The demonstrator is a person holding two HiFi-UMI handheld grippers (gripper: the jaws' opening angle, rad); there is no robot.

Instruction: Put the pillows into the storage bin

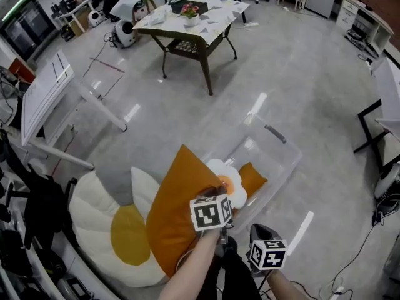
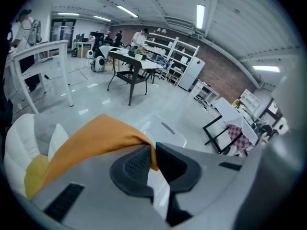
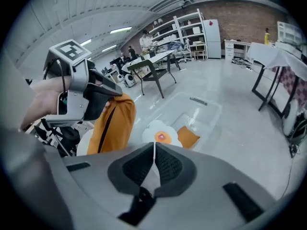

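A big orange pillow [image 1: 178, 214] hangs from my left gripper [image 2: 153, 153], whose jaws are shut on one corner of the fabric. In the right gripper view the same pillow [image 3: 112, 126] dangles beside the clear storage bin [image 3: 204, 110]. The bin [image 1: 289, 160] stands on the floor just ahead, holding a white flower-shaped pillow [image 1: 226, 181] with an orange centre and a small orange pillow [image 1: 253, 176]. My right gripper [image 3: 154, 158] hovers near the bin's close end, jaws shut with nothing between them. Left of the bin lie a large white-and-yellow flower cushion [image 1: 109, 230] and a grey pillow [image 1: 115, 181].
A dark-legged table [image 1: 187, 27] with a potted flower stands further back. A white desk [image 1: 47, 91] is at the left, and black-framed furniture [image 1: 374, 127] at the right. Cables [image 1: 381, 227] trail across the floor at the lower right.
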